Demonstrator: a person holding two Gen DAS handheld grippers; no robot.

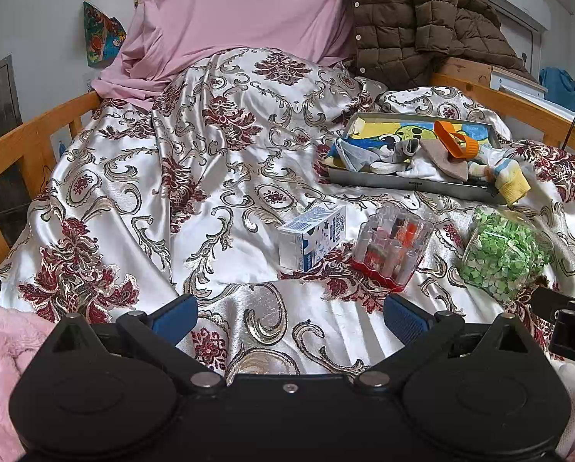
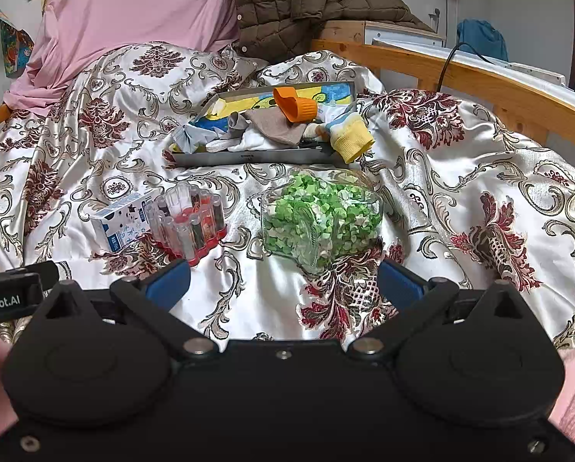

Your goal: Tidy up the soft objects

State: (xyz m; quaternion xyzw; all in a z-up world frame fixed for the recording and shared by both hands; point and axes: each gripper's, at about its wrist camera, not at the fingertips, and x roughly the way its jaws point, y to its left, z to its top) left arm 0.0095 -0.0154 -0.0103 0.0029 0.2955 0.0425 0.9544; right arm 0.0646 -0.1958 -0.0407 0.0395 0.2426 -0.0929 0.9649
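Note:
A grey metal tray (image 1: 410, 184) (image 2: 248, 159) lies on the patterned bedspread. It holds a pile of socks and cloths (image 1: 422, 161) (image 2: 256, 133), with a yellow-cuffed sock (image 1: 512, 183) (image 2: 351, 138) hanging over its right end and an orange plastic piece (image 1: 455, 139) (image 2: 295, 106) on top. My left gripper (image 1: 289, 313) is open and empty, low over the bedspread, well short of the tray. My right gripper (image 2: 283, 281) is open and empty, just in front of the glass jar.
A milk carton (image 1: 312, 242) (image 2: 119, 221), a clear case of small bottles (image 1: 391, 248) (image 2: 189, 221) and a glass jar of green paper stars (image 1: 503, 254) (image 2: 320, 219) lie before the tray. Pink pillow (image 1: 241, 11), brown quilted jacket (image 1: 422, 19) and wooden bed rails (image 2: 480, 81) border the bed.

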